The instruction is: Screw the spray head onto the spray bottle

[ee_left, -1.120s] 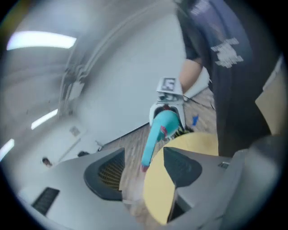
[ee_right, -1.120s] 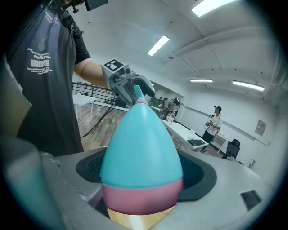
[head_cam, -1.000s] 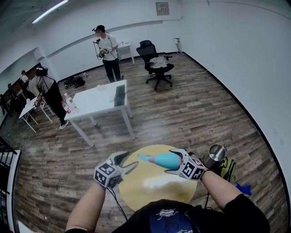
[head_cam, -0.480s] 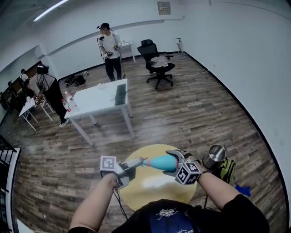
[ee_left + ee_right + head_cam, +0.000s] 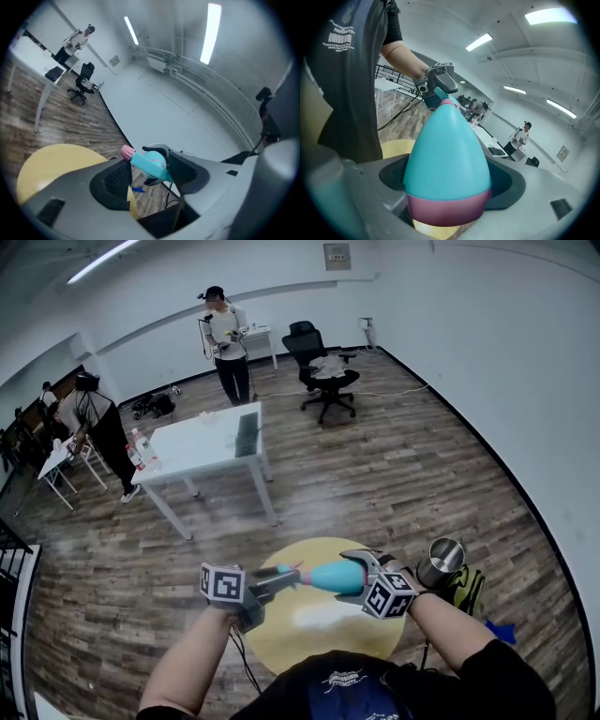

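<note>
A teal egg-shaped spray bottle (image 5: pixel 336 575) with a pink band lies level above the yellow round table (image 5: pixel 319 626). My right gripper (image 5: pixel 364 577) is shut on its wide end (image 5: pixel 446 174). The teal spray head (image 5: pixel 284 569) with its pink nozzle tip (image 5: pixel 127 152) sits on the bottle's neck and points left. My left gripper (image 5: pixel 274 581) has come in from the left. Its jaws have just been closing, and the spray head (image 5: pixel 149 163) sits at their tips, touching both pads.
A steel cup (image 5: pixel 442 560) and a green bag (image 5: pixel 467 585) stand right of the yellow table. Farther off are a white table (image 5: pixel 202 446), an office chair (image 5: pixel 324 372), and people standing (image 5: pixel 225 343) at the back and by the left wall.
My left gripper has moved right from open air up to the bottle's tip and rolled over, so its jaws now enclose the spray head. The right gripper and bottle have barely shifted.
</note>
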The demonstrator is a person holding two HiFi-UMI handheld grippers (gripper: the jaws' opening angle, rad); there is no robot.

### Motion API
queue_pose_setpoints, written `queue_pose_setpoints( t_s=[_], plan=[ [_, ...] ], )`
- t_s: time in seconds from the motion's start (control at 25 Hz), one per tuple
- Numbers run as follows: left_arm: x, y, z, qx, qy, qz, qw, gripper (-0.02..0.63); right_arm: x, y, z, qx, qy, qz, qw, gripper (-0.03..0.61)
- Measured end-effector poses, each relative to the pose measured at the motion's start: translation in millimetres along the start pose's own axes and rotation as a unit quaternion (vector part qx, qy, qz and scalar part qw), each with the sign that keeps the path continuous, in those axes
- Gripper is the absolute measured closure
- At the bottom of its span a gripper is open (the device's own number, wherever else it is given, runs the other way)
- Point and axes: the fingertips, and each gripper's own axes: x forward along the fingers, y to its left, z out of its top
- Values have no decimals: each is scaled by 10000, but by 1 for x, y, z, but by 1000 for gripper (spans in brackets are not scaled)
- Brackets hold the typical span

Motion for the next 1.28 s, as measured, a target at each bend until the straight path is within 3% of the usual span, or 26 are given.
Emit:
queue_pose_setpoints(
  t_s=[0.24,0.4,0.52,0.84,1.08,1.28],
  plan=[
    [1,-13,-8,1237,482,-19,9911,328,-1,11,-1,155,-48,423,9990,123],
    [-1,-16,-13,1958,783,29,9775,330,4,17,-1,291,-77,636,9975,127],
    [1,-18,-18,2549,1101,130,9606,330,4,20,-4,314,-31,761,9966,127],
    [3,-20,-30,4171,1854,451,8886,331,5,28,-7,359,52,988,9944,127],
    [3,-25,-38,4992,2169,601,8368,334,6,35,-8,425,63,1064,9934,127],
    [0,-22,-38,5765,2435,884,7750,334,8,36,-9,480,71,1120,9925,127]
  ],
)
